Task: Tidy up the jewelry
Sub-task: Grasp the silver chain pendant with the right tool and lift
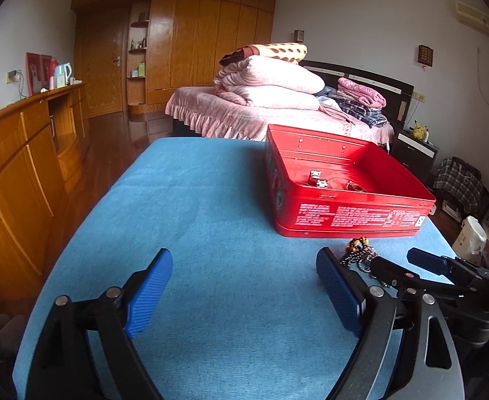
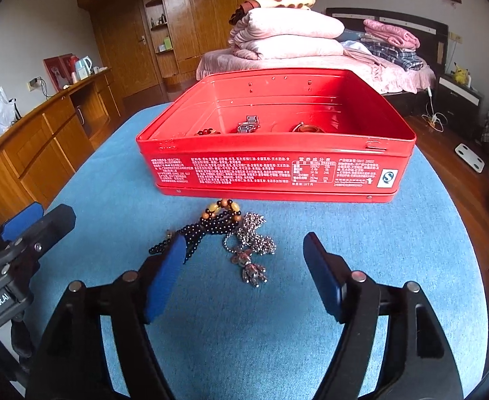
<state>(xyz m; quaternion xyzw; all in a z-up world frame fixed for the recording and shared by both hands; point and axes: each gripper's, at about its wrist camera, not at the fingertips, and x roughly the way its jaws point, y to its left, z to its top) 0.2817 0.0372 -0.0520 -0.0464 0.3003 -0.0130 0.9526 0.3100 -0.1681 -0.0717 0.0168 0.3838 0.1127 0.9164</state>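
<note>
On the left of my left wrist view I have the left gripper spread wide over bare blue cloth, holding nothing. Moving right in that frame, the red tin sits in the centre right, lid off, and below it at the lower right I see the right gripper reaching toward a small heap of beads.

In my right wrist view, the tin fills the middle. From left to right along its floor lie a dark red bead piece, a silver clasp-like item and a brownish ring or bangle, so I judge part of the sorting is done. Just below the tin's front wall, in the centre of the frame, the black and amber bead string lies tangled with, and to its right, the silver ball chain with its small pendant. These are still left. The right gripper stands wide open around that heap, empty, its left pad overlapping the black beads in this view.
</note>
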